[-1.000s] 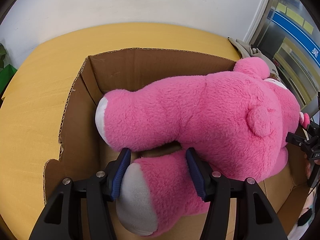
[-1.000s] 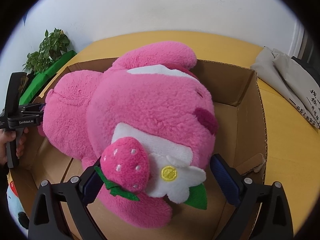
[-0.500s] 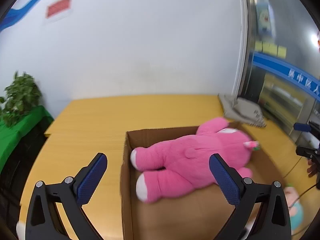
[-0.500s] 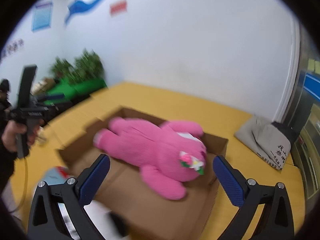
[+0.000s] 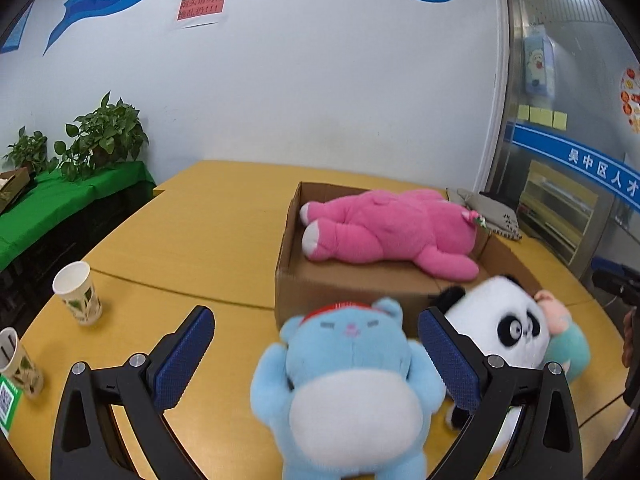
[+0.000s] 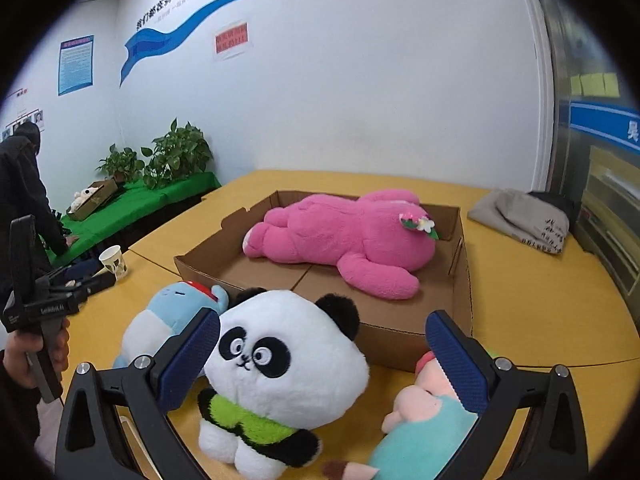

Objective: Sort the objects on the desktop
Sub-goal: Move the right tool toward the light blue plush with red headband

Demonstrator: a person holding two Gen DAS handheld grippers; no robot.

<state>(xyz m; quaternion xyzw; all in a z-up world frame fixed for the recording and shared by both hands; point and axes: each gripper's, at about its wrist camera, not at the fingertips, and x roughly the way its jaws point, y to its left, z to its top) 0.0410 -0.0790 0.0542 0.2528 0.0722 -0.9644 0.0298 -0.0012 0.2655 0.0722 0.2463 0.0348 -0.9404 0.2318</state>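
Note:
A big pink plush bear [image 5: 384, 232] [image 6: 344, 244] lies on its side in an open cardboard box [image 5: 344, 288] [image 6: 384, 320] on the yellow table [image 5: 180, 240]. In front of the box lie a light blue plush [image 5: 352, 384] [image 6: 168, 316], a panda plush [image 5: 504, 328] [image 6: 280, 364] and a pink-and-teal plush [image 5: 564, 340] [image 6: 424, 428]. My left gripper [image 5: 316, 356] is open, jaws either side of the blue plush, not touching. My right gripper [image 6: 324, 356] is open around the panda, apart from it.
Two paper cups [image 5: 78, 292] [image 5: 16, 360] stand at the table's left. A grey folded bag [image 6: 520, 220] lies at the far right. Potted plants [image 6: 176, 156] sit on a green-covered bench by the wall, where a person in black [image 6: 24, 184] bends.
Both grippers let go of the pink bear, opened wide and pulled back and up from the box. The bear stays in the box; three smaller plush toys now show in front.

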